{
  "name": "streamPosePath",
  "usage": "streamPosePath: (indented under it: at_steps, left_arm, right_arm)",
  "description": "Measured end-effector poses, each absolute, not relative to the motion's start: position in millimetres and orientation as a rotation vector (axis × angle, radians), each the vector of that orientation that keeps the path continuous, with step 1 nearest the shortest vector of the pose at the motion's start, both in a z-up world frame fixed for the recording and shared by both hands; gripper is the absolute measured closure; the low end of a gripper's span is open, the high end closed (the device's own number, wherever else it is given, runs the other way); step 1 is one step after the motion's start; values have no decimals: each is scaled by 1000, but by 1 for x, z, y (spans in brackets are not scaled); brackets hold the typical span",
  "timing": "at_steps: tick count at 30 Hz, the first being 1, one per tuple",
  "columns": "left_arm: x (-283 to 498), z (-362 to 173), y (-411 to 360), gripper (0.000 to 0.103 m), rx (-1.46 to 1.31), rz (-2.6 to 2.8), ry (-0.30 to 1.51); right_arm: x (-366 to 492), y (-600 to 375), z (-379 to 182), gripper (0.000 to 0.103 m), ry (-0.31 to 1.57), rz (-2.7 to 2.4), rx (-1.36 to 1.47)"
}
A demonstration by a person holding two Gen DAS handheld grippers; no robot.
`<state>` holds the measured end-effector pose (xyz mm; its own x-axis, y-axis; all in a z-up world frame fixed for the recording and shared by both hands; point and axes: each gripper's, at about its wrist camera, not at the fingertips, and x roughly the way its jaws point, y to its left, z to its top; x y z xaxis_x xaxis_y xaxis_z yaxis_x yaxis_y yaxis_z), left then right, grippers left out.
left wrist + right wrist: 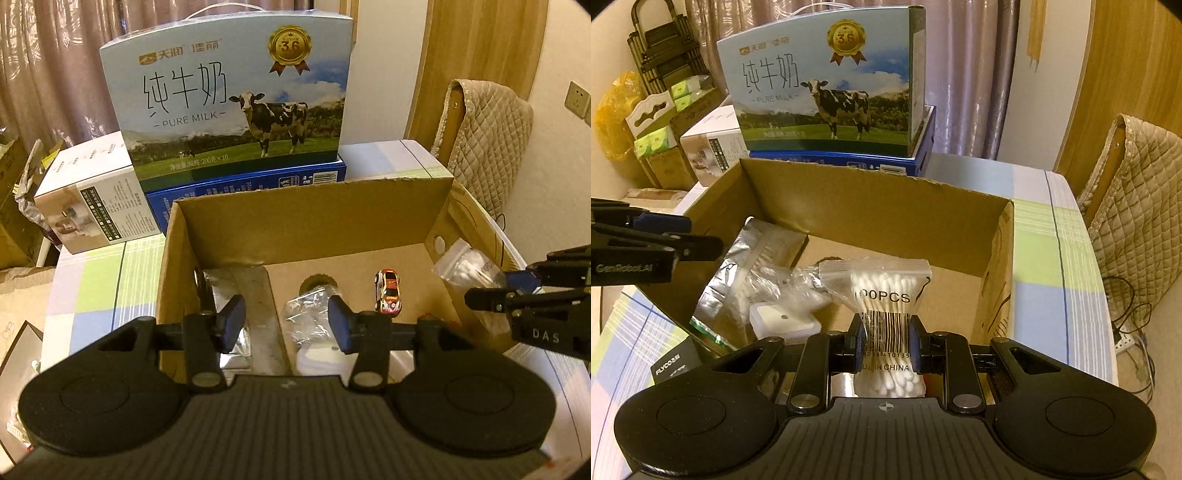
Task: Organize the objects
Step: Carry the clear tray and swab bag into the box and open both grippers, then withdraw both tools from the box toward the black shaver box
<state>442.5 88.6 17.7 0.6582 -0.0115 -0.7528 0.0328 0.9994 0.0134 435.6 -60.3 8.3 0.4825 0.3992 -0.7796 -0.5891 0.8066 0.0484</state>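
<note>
Right gripper (pixel 886 345): my fingers are squeezed tight on the bag of cotton swabs (pixel 884 295), and the bag pinches in at its barcode. I hold it up over the open cardboard box (pixel 871 206). The bottom of the bag is cut off behind my gripper.
Left gripper (pixel 286 323): my fingers are apart and nothing sits between them. They hang over the box, above the silver foil bag (pixel 236 291) and the crinkly clear bag (pixel 308 317).
Toy car (pixel 388 291): it is red, white and orange. It sits on the box floor, near the right wall.
Silver foil bag: it leans in the left corner of the box. My left finger hides part of it.
Crinkly clear bag: I cannot tell what is inside. A round brown thing behind it is half hidden.
White square case (pixel 783 321): it lies in the box next to the foil bag. I cannot tell what it is.
Black box (pixel 670 363): it lies on the worktop (pixel 1045 258) outside the cardboard box. My gripper covers most of it.
Milk carton (pixel 229 107): it stands behind the cardboard box on a blue box (pixel 251 184). The cardboard wall hides the blue box's bottom part.
</note>
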Motion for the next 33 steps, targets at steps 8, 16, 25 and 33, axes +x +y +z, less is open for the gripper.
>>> streamPosePath:
  at_steps: [8, 16, 25, 33]
  left_arm:
    - [437, 23, 89, 59, 21, -39, 839]
    - [427, 24, 96, 55, 18, -29, 831]
    - [407, 24, 107, 52, 9, -14, 827]
    - [368, 31, 113, 45, 12, 1, 813]
  right_arm:
    - [439, -60, 11, 83, 876, 600, -215]
    - [441, -60, 18, 51, 808, 615, -167]
    - [430, -70, 23, 51, 811, 609, -165]
    - [384, -87, 45, 51, 758, 653, -152]
